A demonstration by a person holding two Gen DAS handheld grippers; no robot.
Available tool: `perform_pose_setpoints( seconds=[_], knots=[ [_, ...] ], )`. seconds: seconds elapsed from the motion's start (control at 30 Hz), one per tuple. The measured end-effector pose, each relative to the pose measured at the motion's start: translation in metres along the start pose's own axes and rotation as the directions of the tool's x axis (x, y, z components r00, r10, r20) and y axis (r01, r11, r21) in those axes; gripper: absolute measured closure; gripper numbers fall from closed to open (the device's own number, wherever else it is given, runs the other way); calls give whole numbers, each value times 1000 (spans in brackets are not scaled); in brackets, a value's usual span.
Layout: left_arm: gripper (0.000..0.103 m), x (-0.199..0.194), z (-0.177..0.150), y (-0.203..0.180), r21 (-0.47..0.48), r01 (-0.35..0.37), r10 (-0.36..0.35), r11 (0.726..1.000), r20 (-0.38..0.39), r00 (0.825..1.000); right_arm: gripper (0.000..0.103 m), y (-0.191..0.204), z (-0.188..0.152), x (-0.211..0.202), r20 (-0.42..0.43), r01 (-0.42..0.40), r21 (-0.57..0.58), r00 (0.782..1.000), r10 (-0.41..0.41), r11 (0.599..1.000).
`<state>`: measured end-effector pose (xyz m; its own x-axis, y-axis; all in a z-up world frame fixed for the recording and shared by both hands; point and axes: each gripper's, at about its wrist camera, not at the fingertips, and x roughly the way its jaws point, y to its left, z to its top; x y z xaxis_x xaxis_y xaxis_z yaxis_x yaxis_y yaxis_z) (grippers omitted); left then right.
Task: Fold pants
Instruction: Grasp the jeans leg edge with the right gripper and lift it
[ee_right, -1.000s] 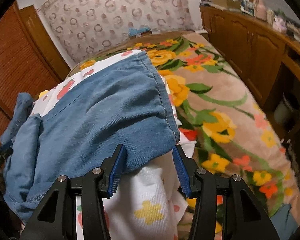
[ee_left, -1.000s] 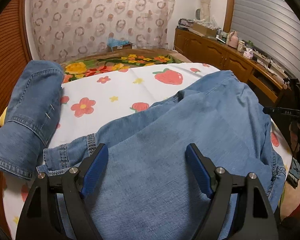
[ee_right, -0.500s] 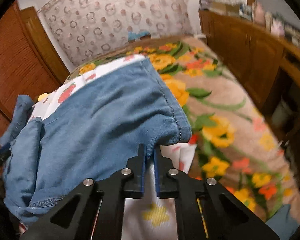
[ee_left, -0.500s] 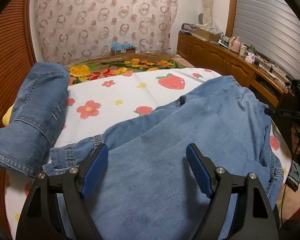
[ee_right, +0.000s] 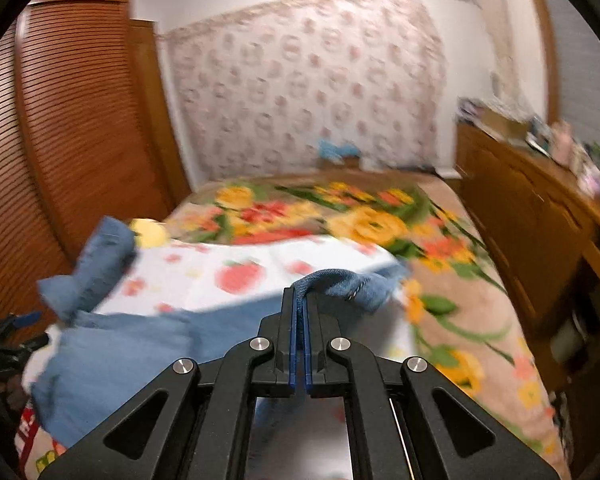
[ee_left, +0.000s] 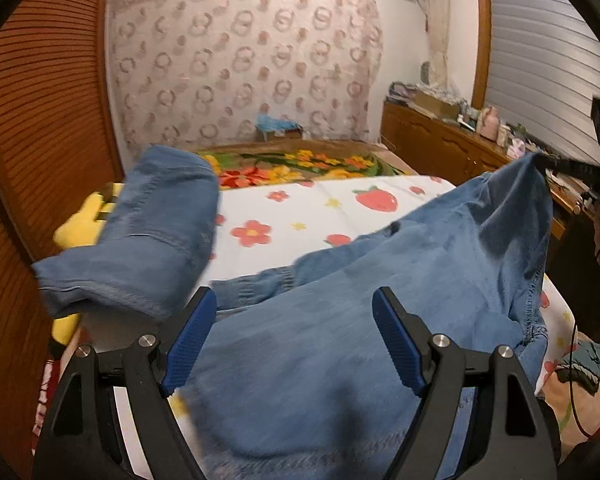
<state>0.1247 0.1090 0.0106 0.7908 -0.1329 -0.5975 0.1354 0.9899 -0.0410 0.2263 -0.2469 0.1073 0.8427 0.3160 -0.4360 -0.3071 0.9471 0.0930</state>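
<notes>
— Jaws first: how do they stand?

— Right gripper (ee_right: pixel 299 312) is clamped tight on a hem of the faded blue denim pants (ee_left: pixel 340 344), that corner lifted off the bed while the rest lies spread below. Left gripper (ee_left: pixel 292 336) gapes wide over the cloth, blue pads clear of it on both sides.

— And round about?

— Biggest thing is the bed, its white sheet printed with strawberries and flowers (ee_left: pixel 324 216) under the pants, a flowered beige blanket (ee_right: pixel 452 272) beyond. Slatted wooden doors (ee_left: pixel 40 128) on one side, a long wooden cabinet (ee_right: pixel 532 216) on the other. A second rolled blue denim piece (ee_left: pixel 156 232) lies beside the left jaw, a yellow soft thing (ee_left: pixel 76 224) tucked behind it.
</notes>
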Motion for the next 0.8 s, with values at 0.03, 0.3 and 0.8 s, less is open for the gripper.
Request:
perform_pose_setpoints(
  seconds=[0.03,0.3,0.8],
  knots=[
    [22,-6,-1,3,-3,-8,8,1000,7,1000,101,15,4,-3,10,-28,-22,1000,29,999],
    [22,-42,-11,21,-15,-39,39,999,37,999,101,121,9,-31,-43,-300,-117,954,297,947],
    [22,-25,-10,-7,23,12,-12,1000,10,1000,65,150,0,-17,-189,-296,-225,948,256,928]
  ],
)
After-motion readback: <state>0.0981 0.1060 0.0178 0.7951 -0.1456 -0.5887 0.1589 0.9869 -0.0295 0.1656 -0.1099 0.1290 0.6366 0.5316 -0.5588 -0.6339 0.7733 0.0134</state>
